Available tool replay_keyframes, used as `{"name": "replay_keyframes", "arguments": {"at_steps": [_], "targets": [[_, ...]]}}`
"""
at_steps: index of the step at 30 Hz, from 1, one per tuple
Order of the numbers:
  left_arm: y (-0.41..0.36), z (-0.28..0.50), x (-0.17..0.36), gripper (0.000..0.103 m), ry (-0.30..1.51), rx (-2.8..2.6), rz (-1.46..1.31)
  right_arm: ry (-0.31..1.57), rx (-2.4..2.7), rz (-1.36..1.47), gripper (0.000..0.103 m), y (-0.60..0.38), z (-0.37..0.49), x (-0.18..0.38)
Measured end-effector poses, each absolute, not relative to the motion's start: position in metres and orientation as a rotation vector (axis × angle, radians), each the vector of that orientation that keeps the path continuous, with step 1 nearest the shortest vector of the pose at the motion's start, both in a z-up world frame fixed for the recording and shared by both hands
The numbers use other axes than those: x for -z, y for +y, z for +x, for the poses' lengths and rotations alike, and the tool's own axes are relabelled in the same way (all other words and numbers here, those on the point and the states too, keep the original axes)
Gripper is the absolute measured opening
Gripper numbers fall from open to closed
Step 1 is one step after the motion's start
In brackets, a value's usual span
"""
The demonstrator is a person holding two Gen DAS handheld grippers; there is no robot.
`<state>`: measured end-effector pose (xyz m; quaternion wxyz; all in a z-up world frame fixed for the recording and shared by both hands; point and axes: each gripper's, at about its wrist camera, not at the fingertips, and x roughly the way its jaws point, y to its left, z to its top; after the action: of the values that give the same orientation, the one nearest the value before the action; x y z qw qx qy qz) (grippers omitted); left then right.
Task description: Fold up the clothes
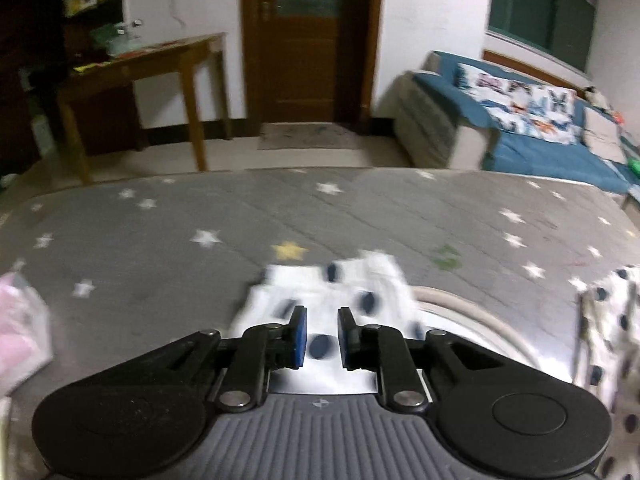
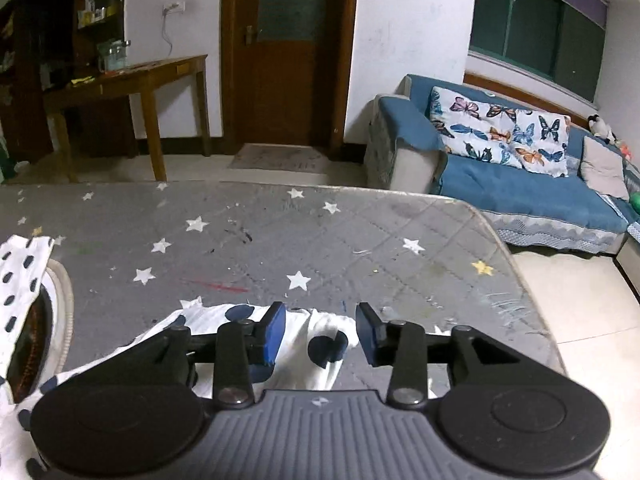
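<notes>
Garment (image 2: 320,332): white, dark-dotted, on starred mat (image 2: 360,232) beneath my tongs | left tongs (image 1: 322,332), right tongs (image 2: 321,330): both apart, clamping nothing | handling: light, limp, likely slips; I'd pinch hems.

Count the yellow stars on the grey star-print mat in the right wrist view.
2: one yellow star near the mat's right edge, another at far left beside the spotted garment. Cloth may hide more.

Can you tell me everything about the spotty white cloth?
The spotty white cloth is soft, thin fabric, white with dark blue dots. It lies rumpled and bunched on the grey star-patterned mat. Part of it drapes over a round pale rim. Both grippers hover over it with jaws apart, pads not pinching it.
</notes>
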<state>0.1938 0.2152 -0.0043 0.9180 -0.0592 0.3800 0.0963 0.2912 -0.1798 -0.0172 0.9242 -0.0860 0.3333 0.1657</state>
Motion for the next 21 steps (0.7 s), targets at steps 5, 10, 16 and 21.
{"name": "replay_keyframes", "arguments": {"at_steps": [5,10,16,21], "targets": [[0.181,0.200,0.009,0.028,0.797,-0.099,-0.094,0.714,-0.353,-0.118,0.043,-0.180,0.308,0.021],[0.156,0.200,0.016,0.036,0.808,-0.026,-0.095,0.753,-0.287,-0.092,0.053,-0.187,0.329,0.026],[0.129,0.201,0.023,0.050,0.828,0.035,-0.098,0.855,-0.280,0.099,0.045,-0.216,0.333,0.045],[0.109,0.199,0.026,0.064,0.839,0.052,-0.086,0.834,-0.386,0.191,0.016,-0.215,0.331,0.037]]}}
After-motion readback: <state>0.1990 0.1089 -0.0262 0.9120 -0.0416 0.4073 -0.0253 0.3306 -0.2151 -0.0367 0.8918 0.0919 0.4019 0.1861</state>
